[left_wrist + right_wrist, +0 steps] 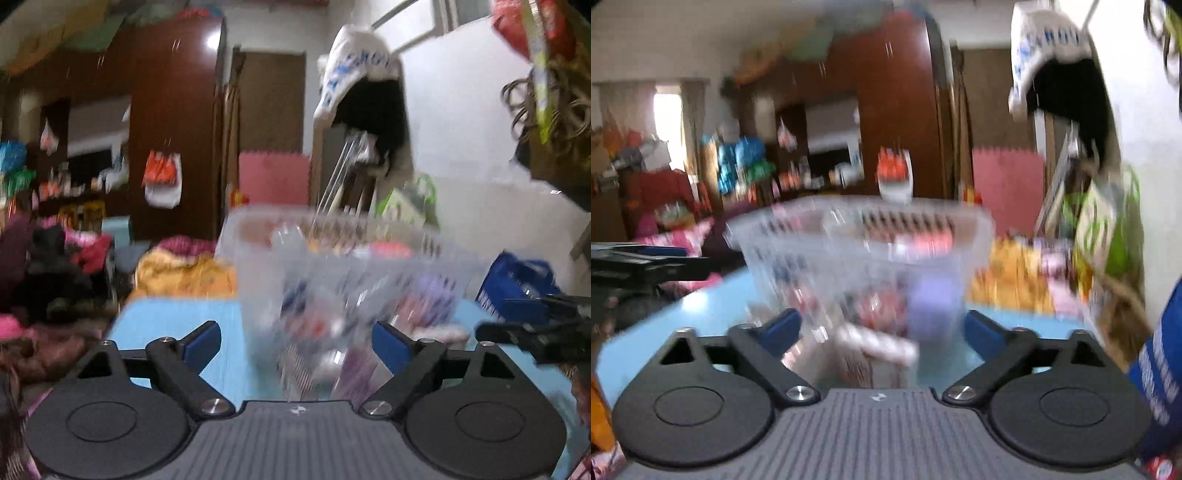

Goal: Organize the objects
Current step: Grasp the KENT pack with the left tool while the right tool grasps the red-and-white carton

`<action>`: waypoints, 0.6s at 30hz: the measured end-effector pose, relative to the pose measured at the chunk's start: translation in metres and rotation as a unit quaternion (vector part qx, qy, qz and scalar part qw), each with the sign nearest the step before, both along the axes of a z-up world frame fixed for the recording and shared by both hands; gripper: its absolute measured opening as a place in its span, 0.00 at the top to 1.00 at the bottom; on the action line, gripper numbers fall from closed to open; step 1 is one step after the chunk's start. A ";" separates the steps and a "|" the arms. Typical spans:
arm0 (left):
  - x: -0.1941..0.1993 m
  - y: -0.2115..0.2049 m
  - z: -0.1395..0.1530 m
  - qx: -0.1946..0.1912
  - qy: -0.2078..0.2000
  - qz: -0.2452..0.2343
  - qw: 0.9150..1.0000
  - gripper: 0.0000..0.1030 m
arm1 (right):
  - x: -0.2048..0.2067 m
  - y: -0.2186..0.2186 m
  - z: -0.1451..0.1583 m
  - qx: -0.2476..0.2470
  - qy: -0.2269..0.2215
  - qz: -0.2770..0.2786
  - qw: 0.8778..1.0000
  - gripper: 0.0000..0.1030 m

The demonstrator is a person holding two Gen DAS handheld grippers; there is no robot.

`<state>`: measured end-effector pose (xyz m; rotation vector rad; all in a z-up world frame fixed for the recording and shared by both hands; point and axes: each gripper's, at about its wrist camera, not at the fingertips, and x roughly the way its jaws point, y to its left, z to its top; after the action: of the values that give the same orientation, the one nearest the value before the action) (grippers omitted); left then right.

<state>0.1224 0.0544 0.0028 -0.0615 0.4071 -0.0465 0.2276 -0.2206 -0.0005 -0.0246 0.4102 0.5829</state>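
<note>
A clear plastic basket (pixel 332 258) filled with several small packets and bottles stands on a light-blue table (pixel 177 317). Both views are motion-blurred. My left gripper (pixel 295 332) is open, its blue pads wide apart at the basket's near side with nothing pinched between them. In the right wrist view the same basket (pixel 857 251) stands just ahead of my right gripper (pixel 881 321), which is open too, its pads either side of the basket's lower part. The right gripper (pixel 535 332) shows at the right edge of the left wrist view, and the left gripper (pixel 639 262) at the left edge of the right wrist view.
A blue box (pixel 517 291) sits right of the basket. Orange cloth (pixel 184 273) and a heap of clothes (pixel 55 277) lie beyond the table's left side. Behind stand a dark wardrobe (pixel 173 129), a pink foam mat (pixel 273 181) and hanging clothes (pixel 369 92).
</note>
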 end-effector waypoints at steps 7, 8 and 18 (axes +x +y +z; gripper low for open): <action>0.026 0.024 -0.030 -0.041 0.055 0.020 0.997 0.12 | 0.030 0.024 -0.017 0.020 0.057 -0.001 0.998 0.25; 0.025 0.024 -0.030 -0.039 0.058 0.023 0.997 0.12 | 0.030 0.027 -0.019 0.015 0.057 -0.004 0.998 0.25; 0.036 0.006 -0.035 -0.006 0.081 0.032 0.996 0.12 | 0.017 0.020 -0.030 -0.033 0.047 -0.013 0.998 0.31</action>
<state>0.1582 0.0600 -0.0320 -0.0895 0.5675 0.0198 0.2449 -0.2006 -0.0307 -0.0547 0.5201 0.5455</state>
